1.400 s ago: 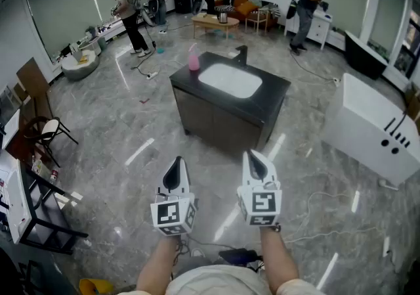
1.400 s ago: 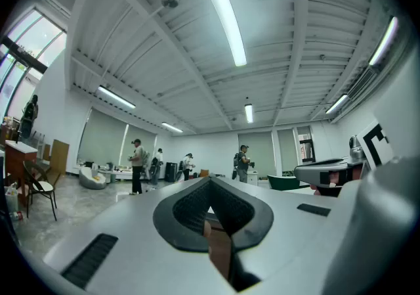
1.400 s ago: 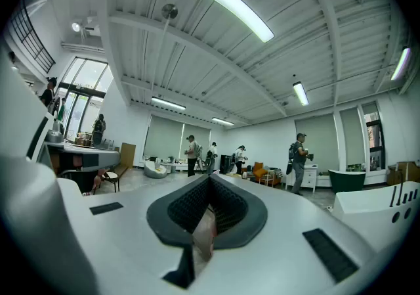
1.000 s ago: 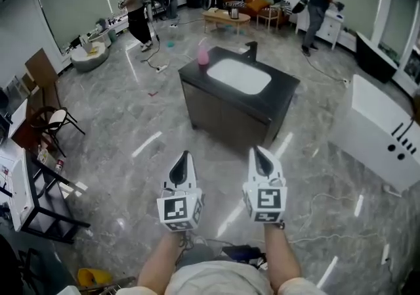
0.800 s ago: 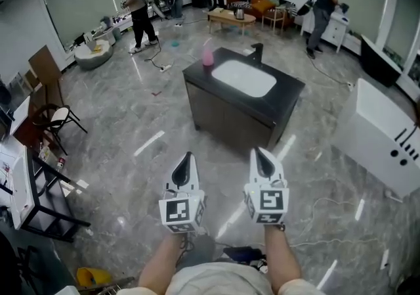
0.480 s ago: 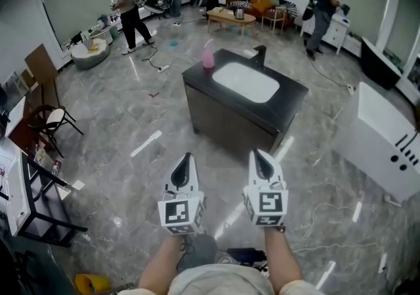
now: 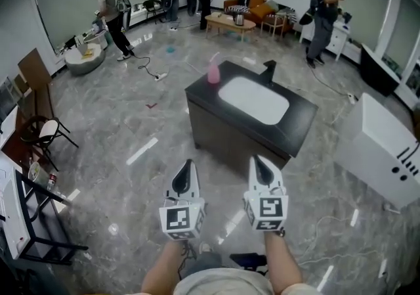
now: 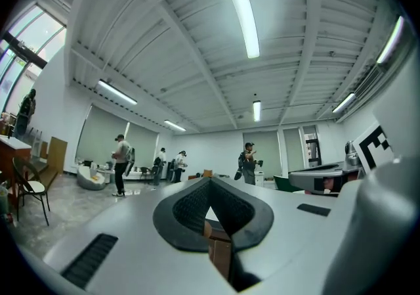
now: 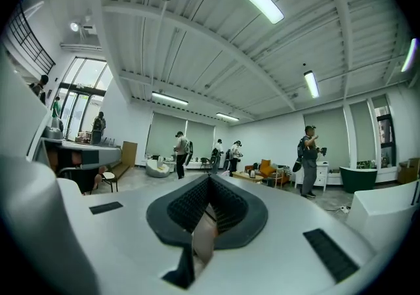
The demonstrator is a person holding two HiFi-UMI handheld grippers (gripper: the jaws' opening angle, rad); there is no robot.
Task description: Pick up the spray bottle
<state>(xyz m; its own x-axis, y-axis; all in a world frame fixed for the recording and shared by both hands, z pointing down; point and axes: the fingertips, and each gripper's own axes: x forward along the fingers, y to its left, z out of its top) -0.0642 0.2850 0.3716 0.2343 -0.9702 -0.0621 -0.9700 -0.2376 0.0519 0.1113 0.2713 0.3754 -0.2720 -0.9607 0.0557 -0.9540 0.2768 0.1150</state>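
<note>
A pink spray bottle [image 7: 213,73] stands upright on the far left corner of a black counter [image 7: 298,123] with a white sink basin [image 7: 253,100] and a black faucet [image 7: 268,71]. In the head view my left gripper [image 7: 185,167] and right gripper [image 7: 260,163] are held side by side over the floor, well short of the counter, both pointing level toward it. Each has its jaws together with nothing between them. The left gripper view shows the left gripper [image 8: 210,185] shut, and the right gripper view shows the right gripper [image 9: 209,183] shut. The bottle is far from both.
A white appliance [image 7: 384,149] lies at the right. A chair [image 7: 39,135] and a dark rack [image 7: 36,221] stand at the left. Cables [image 7: 328,228] run over the grey marble floor. Several people [image 7: 108,11] work along the far wall near a coffee table [image 7: 226,23].
The sink counter has come closer and larger in the head view as both grippers advanced toward it together. Both grippers stayed shut. People at the back shifted places.
</note>
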